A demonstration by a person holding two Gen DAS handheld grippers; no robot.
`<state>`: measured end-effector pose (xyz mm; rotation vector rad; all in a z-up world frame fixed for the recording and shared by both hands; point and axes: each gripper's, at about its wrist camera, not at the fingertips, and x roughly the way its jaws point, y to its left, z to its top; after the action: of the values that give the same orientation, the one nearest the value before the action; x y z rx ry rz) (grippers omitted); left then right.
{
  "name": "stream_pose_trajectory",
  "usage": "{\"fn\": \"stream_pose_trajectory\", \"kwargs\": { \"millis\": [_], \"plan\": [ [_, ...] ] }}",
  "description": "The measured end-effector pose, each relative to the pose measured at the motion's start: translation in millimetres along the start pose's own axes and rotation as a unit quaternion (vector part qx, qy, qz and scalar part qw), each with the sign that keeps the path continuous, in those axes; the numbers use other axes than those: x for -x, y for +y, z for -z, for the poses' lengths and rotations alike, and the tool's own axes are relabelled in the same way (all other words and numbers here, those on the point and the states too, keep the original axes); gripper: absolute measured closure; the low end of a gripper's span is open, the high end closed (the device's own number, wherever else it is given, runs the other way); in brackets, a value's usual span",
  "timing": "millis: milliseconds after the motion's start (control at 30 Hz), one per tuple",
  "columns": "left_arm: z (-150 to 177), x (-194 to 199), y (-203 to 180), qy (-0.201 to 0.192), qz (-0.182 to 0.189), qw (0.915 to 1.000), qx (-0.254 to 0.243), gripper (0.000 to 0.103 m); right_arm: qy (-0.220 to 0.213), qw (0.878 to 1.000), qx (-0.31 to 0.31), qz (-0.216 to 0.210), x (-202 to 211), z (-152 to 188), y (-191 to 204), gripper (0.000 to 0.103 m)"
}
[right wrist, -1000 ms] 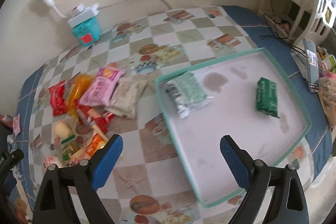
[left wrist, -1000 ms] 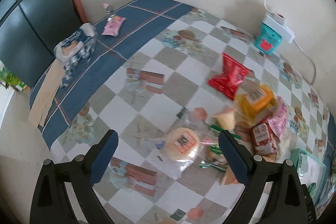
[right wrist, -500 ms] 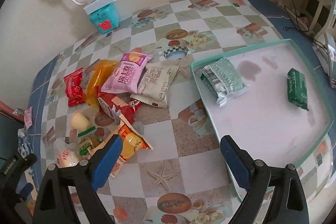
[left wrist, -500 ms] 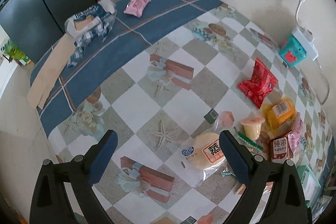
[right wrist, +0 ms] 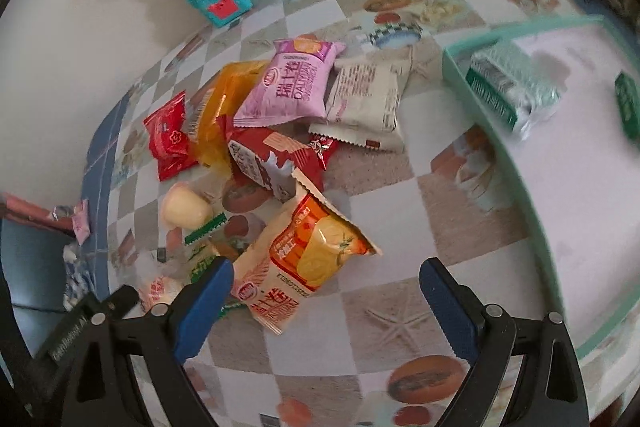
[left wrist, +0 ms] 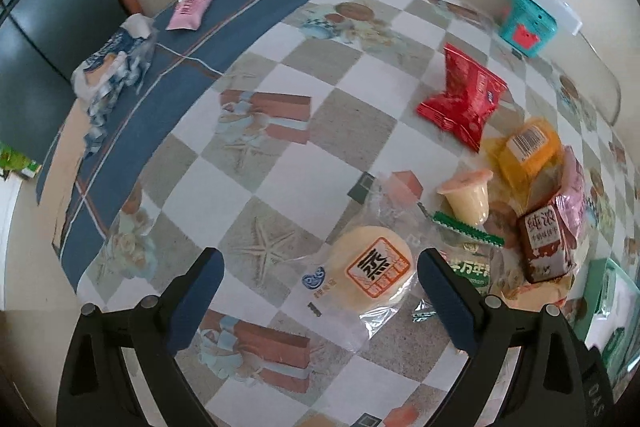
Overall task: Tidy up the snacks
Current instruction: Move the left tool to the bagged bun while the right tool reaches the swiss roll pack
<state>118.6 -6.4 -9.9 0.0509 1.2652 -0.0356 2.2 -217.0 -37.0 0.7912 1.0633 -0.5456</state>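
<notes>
I'm lining up picks: my left gripper (left wrist: 318, 281) gapes empty over the round cake packet (left wrist: 370, 273) (lower centre). My right gripper (right wrist: 326, 291), equally wide and empty, nears the orange biscuit bag (right wrist: 306, 259); next, lower and close.

Both wrist cameras look steeply down from close above, sharing the snack pile (left wrist: 516, 211) between them
</notes>
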Motion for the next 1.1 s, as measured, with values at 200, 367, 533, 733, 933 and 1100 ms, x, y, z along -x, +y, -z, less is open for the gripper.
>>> {"fn": "stream_pose_trajectory", "kwargs": {
  "millis": [200,367,533,733,933,1100],
  "plan": [
    [0,-6,-2,0.004,0.015,0.9997,-0.018,0.005,-0.001,0.999,-0.046,-0.019,-8,1,-3,0.002],
    [2,-15,-2,0.019,0.027,0.9993,-0.02,0.005,0.002,0.999,-0.046,-0.023,-16,2,4,0.002],
    [3,-20,-3,0.029,0.032,0.9987,-0.026,0.005,0.013,0.999,-0.031,-0.009,-31,8,18,0.002],
    [2,-28,4,0.041,0.041,0.9982,-0.013,0.005,0.013,1.0,-0.008,0.01,-38,12,24,0.002],
    [2,-28,6,0.045,0.042,0.998,-0.01,0.005,0.018,0.999,0.005,0.043,-41,13,22,0.002],
    [3,-32,6,0.055,0.046,0.9974,-0.01,0.005,0.019,0.998,0.003,0.056,-40,9,14,0.002]
  ]
}}
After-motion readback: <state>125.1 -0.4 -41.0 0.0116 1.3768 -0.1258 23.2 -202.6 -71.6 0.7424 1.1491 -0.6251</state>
